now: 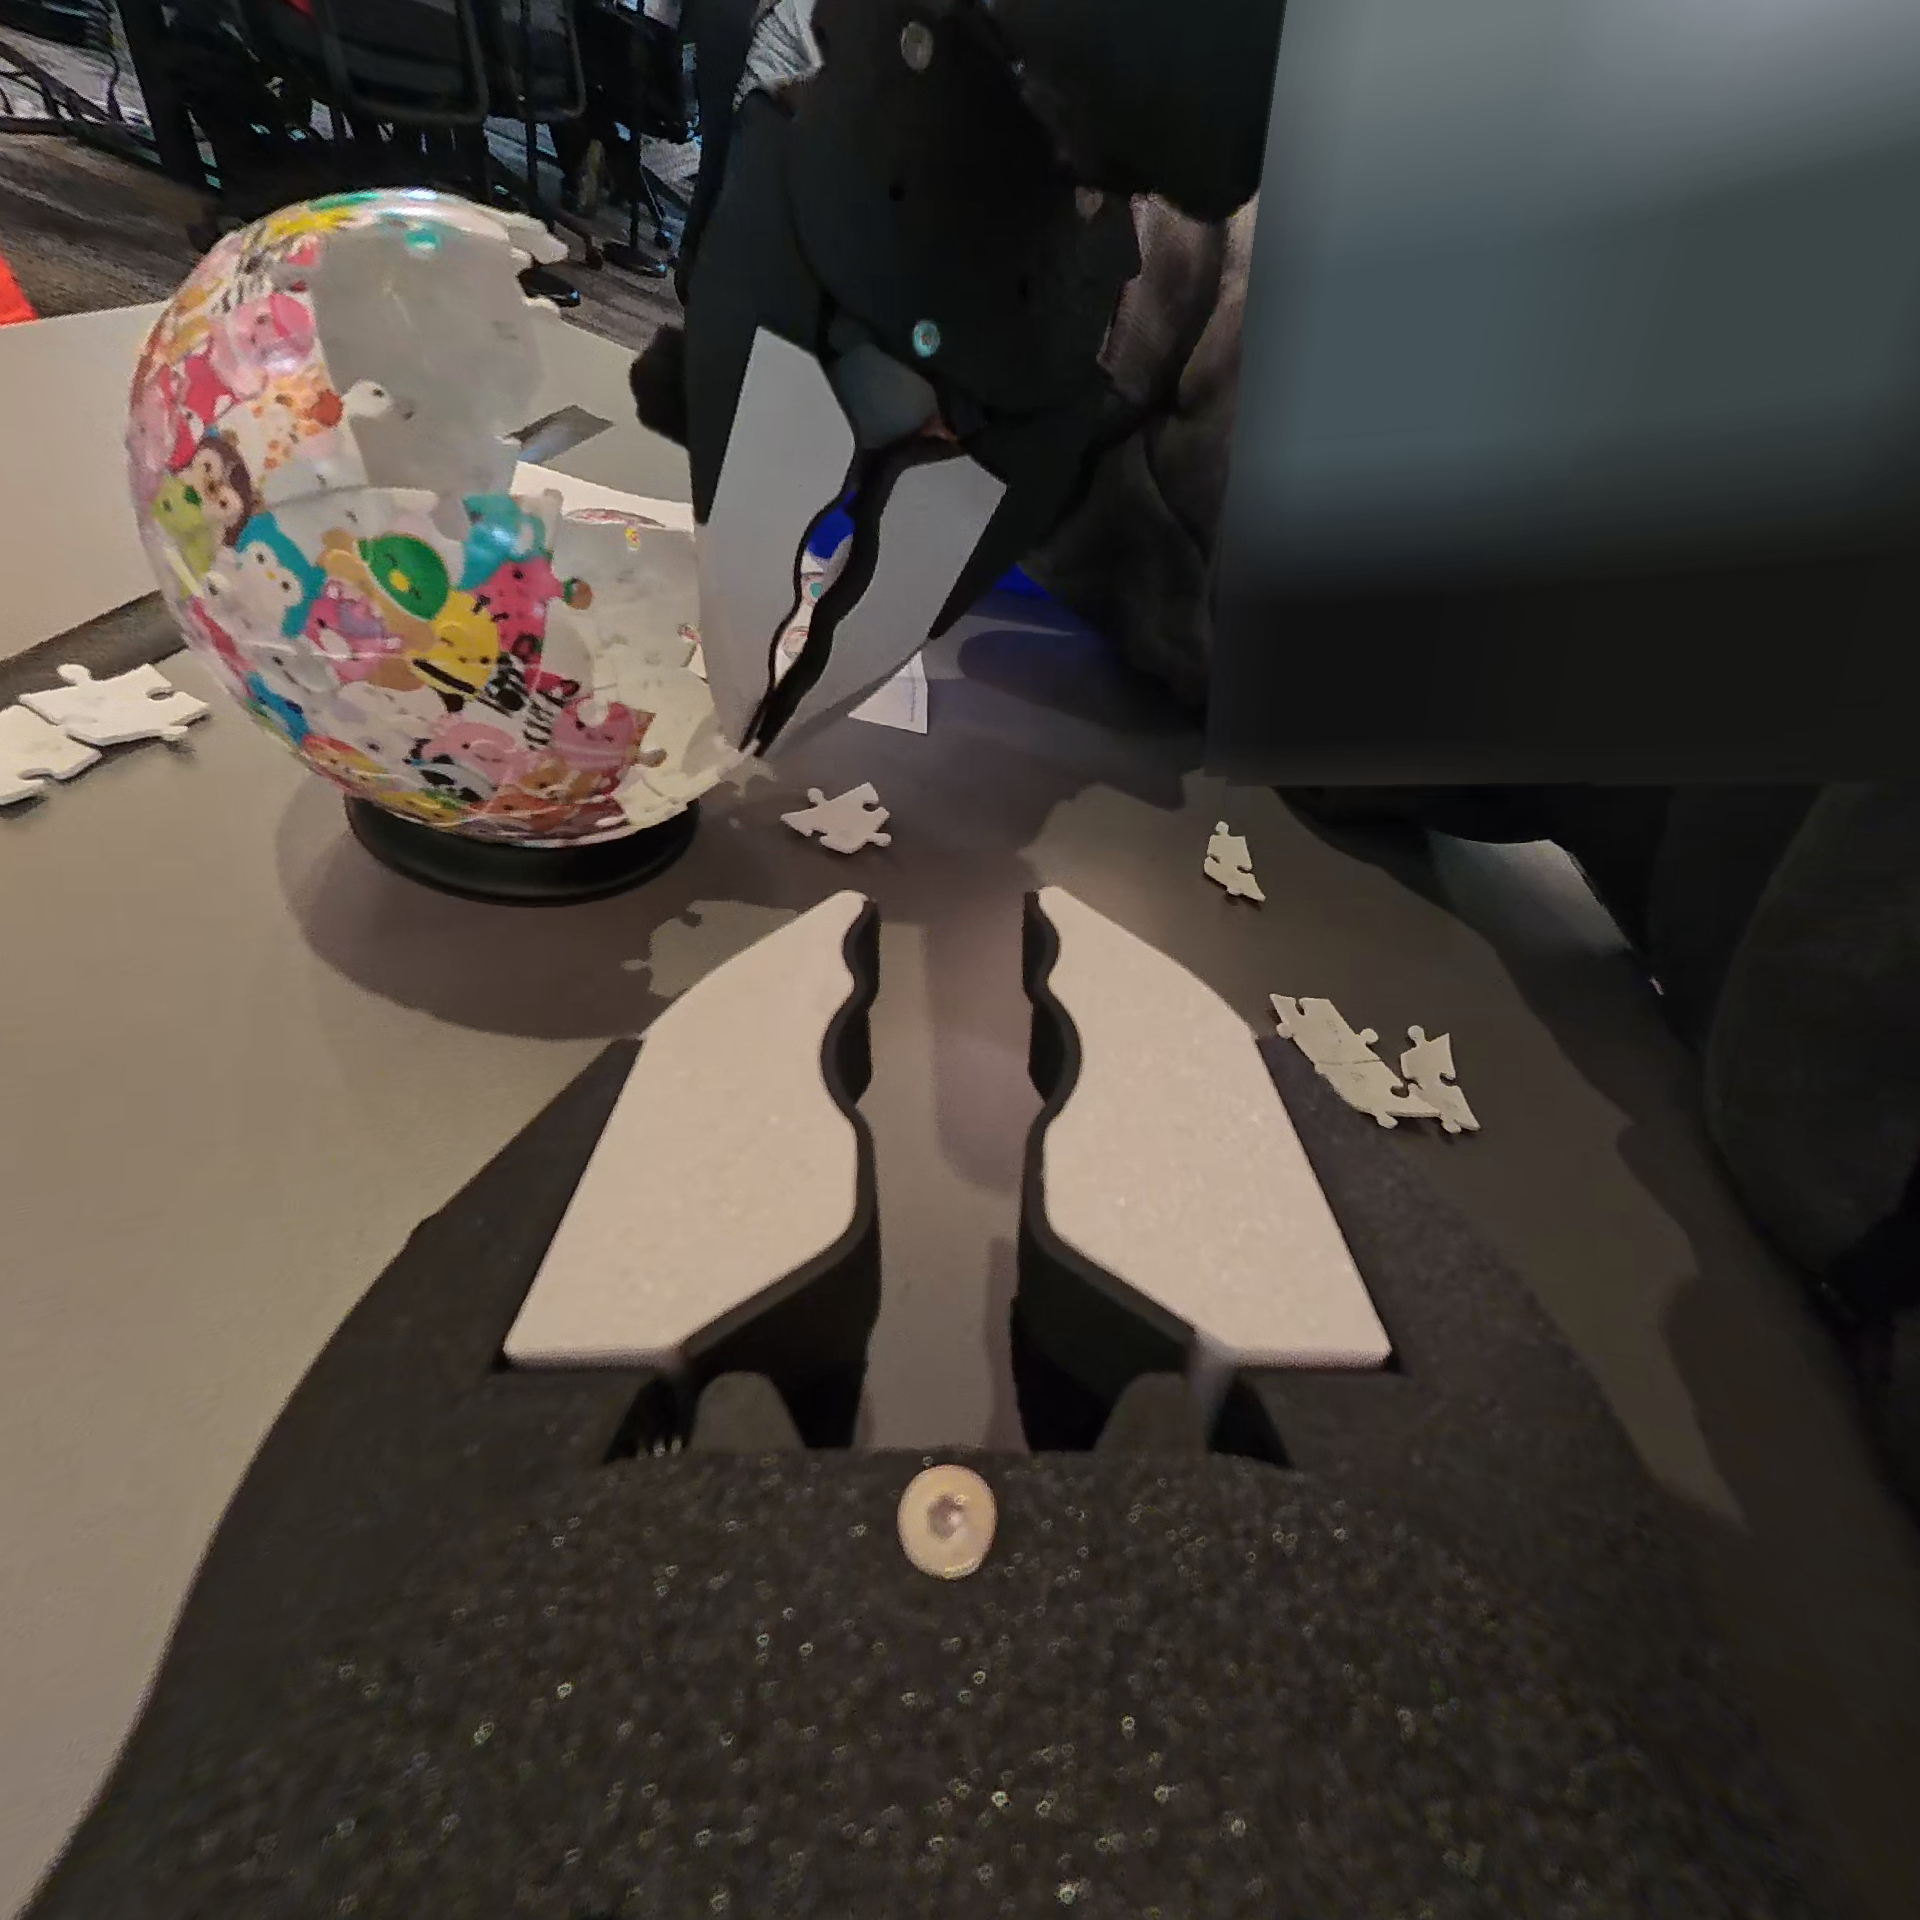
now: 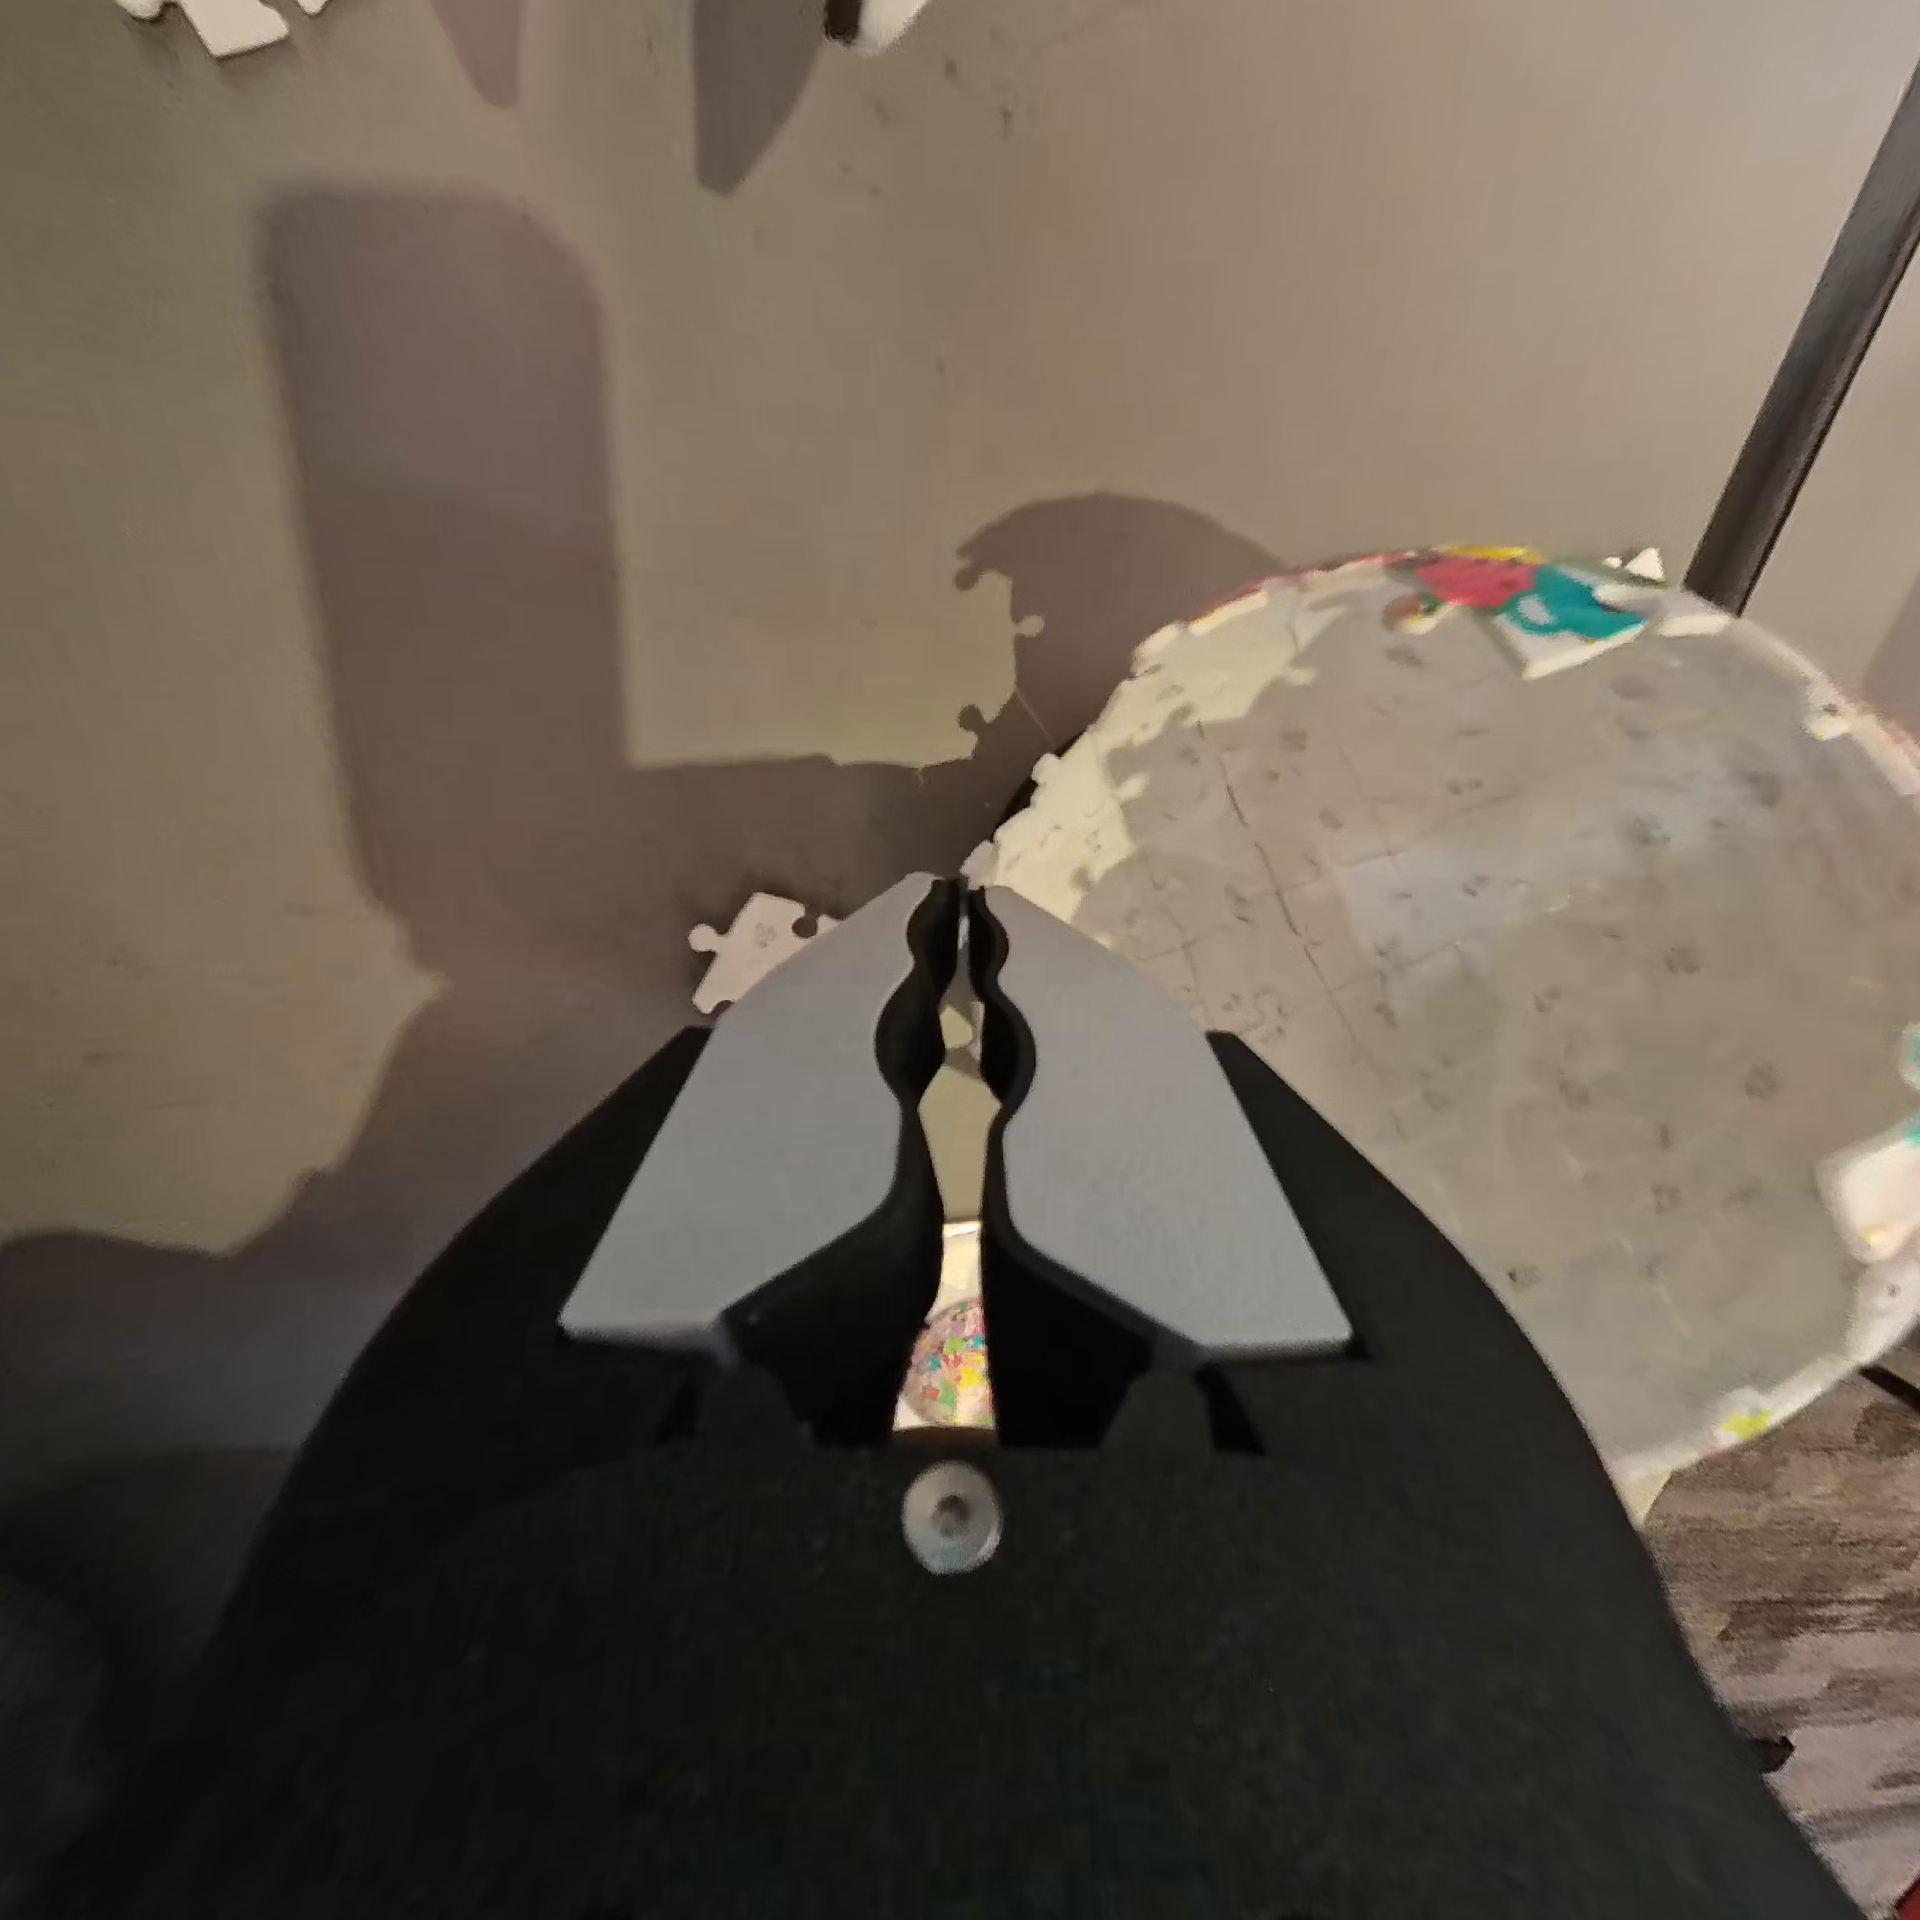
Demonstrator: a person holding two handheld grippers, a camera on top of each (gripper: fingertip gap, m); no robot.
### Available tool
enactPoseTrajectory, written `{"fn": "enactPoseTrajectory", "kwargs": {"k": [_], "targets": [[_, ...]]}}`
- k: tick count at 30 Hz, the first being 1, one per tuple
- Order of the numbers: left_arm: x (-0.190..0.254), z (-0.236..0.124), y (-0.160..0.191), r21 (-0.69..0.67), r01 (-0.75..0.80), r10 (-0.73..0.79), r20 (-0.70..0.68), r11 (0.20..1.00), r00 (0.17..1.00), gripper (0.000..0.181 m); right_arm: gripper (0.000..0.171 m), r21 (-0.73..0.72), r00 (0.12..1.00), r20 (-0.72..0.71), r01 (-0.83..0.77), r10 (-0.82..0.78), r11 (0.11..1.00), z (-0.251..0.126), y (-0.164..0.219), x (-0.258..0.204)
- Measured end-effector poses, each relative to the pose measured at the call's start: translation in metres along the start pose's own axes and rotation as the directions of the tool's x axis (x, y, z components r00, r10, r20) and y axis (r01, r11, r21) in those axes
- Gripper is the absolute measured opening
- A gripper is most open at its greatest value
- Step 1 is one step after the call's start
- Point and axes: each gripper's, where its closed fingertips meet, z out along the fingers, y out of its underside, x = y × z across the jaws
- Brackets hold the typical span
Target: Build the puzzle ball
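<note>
Puzzle ball [image 1: 416, 540], part-built, sits on a black ring stand [image 1: 520, 857] at the far left of the grey table [image 1: 208, 1143] in the left wrist view; its shell is thin, glossy and curved, printed with bright cartoon figures, with a wide jagged gap showing the pale inner face. Left gripper [image 1: 948, 940] hovers near, jaws spread, holding nothing. Right gripper [image 1: 764, 738] comes down from above, tips pressed together at the ball's lower right edge; whether a piece is pinched there cannot be told. Loose pieces [image 1: 844, 818] lie pale side up on the table, near and right.

Right wrist view: right gripper [image 2: 961, 891] shows jaws all but closed, tips touching the ball [image 2: 1507, 935] at its interlocking edge; another loose piece [image 2: 750, 956] lies just beyond on the table [image 2: 727, 416].

Risks, as judged: sideways pressure at the rim could pop neighbouring tabs loose or roll the ball off its stand, which merely cradles it; the smooth curved pieces could slip from the hard finger pads.
</note>
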Motion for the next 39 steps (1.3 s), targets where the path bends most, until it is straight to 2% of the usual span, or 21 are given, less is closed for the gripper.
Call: {"fn": "enactPoseTrajectory", "kwargs": {"k": [13, 23, 27, 31, 34, 39], "targets": [[0.001, 0.001, 0.001, -0.006, -0.014, 0.014, 0.001, 1.0, 1.0, 0.026, 0.003, -0.09, 1.0, 0.025, 0.008, -0.006, 0.996, 0.01, 0.006, 0.006], [0.002, 0.001, 0.001, -0.005, -0.022, 0.022, 0.002, 1.0, 1.0, 0.026, 0.004, -0.147, 0.996, -0.044, 0.074, -0.081, 0.986, 0.015, 0.01, 0.008], [0.003, 0.001, 0.001, -0.005, -0.025, 0.025, 0.002, 1.0, 1.0, 0.026, 0.023, -0.183, 0.996, -0.068, 0.046, -0.06, 0.982, 0.019, 0.016, 0.014], [0.003, 0.001, 0.001, -0.007, -0.024, 0.023, 0.0, 1.0, 1.0, 0.026, 0.023, -0.173, 0.995, -0.068, 0.055, -0.068, 0.983, 0.021, 0.015, 0.013], [0.003, 0.001, 0.001, -0.007, -0.025, 0.025, 0.0, 1.0, 1.0, 0.026, 0.015, -0.155, 0.994, -0.064, 0.083, -0.094, 0.984, 0.022, 0.011, 0.011], [0.003, 0.001, 0.001, -0.006, -0.027, 0.027, 0.0, 1.0, 1.0, 0.026, 0.019, -0.16, 0.992, -0.081, 0.083, -0.097, 0.984, 0.026, 0.011, 0.011]]}}
